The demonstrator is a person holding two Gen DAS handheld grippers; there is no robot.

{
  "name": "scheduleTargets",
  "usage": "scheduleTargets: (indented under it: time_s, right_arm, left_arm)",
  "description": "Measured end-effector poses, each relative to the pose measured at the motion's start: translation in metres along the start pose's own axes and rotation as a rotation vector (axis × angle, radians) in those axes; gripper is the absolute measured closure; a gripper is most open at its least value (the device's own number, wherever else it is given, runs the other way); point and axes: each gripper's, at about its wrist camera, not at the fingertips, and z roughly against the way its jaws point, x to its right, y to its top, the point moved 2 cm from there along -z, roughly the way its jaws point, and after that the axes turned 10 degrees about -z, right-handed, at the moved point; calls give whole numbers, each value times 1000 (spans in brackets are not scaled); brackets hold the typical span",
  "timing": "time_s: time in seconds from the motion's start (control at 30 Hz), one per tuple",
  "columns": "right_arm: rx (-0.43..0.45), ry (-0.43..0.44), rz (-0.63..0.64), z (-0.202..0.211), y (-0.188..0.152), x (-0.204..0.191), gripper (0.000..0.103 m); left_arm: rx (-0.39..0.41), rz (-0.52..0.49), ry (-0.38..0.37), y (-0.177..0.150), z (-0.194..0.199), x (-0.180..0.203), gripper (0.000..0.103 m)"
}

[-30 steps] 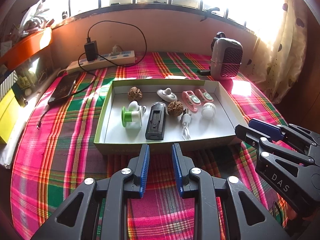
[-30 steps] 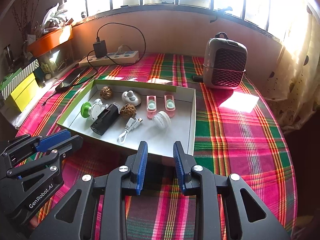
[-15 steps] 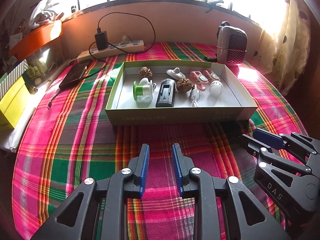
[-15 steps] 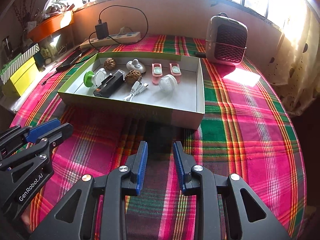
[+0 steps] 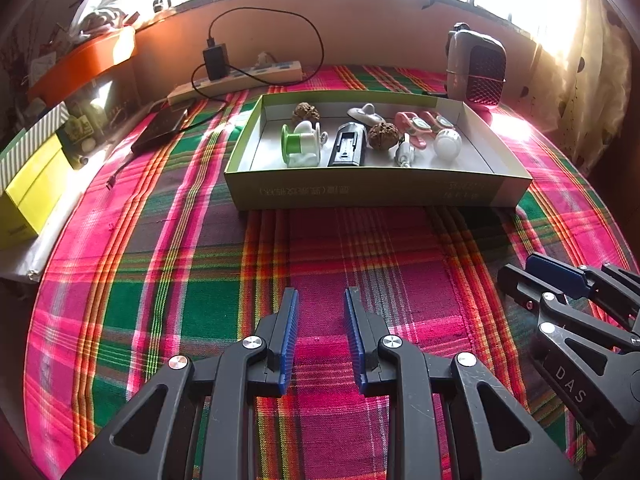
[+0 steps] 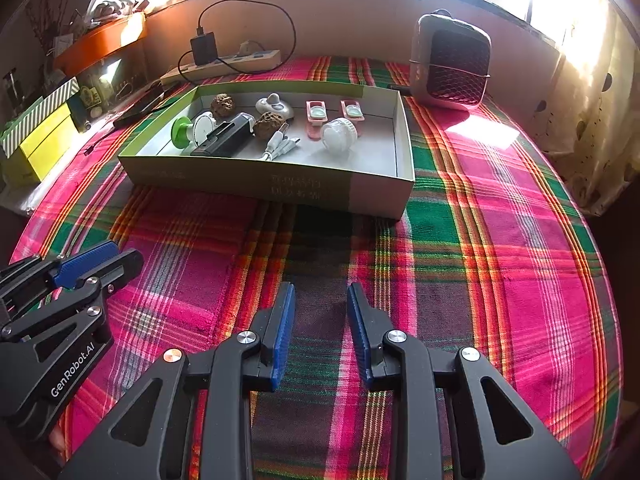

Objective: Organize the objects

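Note:
A shallow green-rimmed cardboard box (image 5: 372, 192) (image 6: 280, 184) stands on the plaid cloth. It holds a green-and-white spool (image 5: 300, 146), a black device (image 5: 347, 145), two walnuts (image 5: 383, 136), a white cable (image 6: 280, 144), two pink clips (image 6: 316, 114), a white round cap (image 6: 339, 133) and a white dish-like piece (image 5: 366, 113). My left gripper (image 5: 321, 300) is open and empty, well short of the box. My right gripper (image 6: 321, 298) is open and empty, also short of the box. Each gripper shows in the other's view, the right one (image 5: 560, 280) and the left one (image 6: 80, 268).
A small heater (image 6: 450, 62) stands behind the box at the right. A power strip with a charger (image 5: 236, 76), a dark phone (image 5: 162, 128), yellow boxes (image 5: 28, 188) and an orange shelf (image 5: 80, 64) line the left and back. A curtain (image 6: 592, 92) hangs at the right.
Both grippers have drawn back from the box toward the near edge of the table. The box now lies farther away. Jaws stay open, and the box's contents have not moved.

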Motion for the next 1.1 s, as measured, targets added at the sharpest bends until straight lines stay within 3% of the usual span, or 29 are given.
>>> scheduleTargets:
  time_s: [0.1,0.17,1.1]
  right_arm:
    - [10,-25,-10,0,-1,3,56]
    - [9,-21,-33,0,-1,8,52]
    - [15,-32,-38,0,-2,12,44]
  left_arm:
    - [3,7,2,-2,0,1,81]
    - [5,10,4,-2,0,1,81]
    - [16,19,9,-2,-1,1,80]
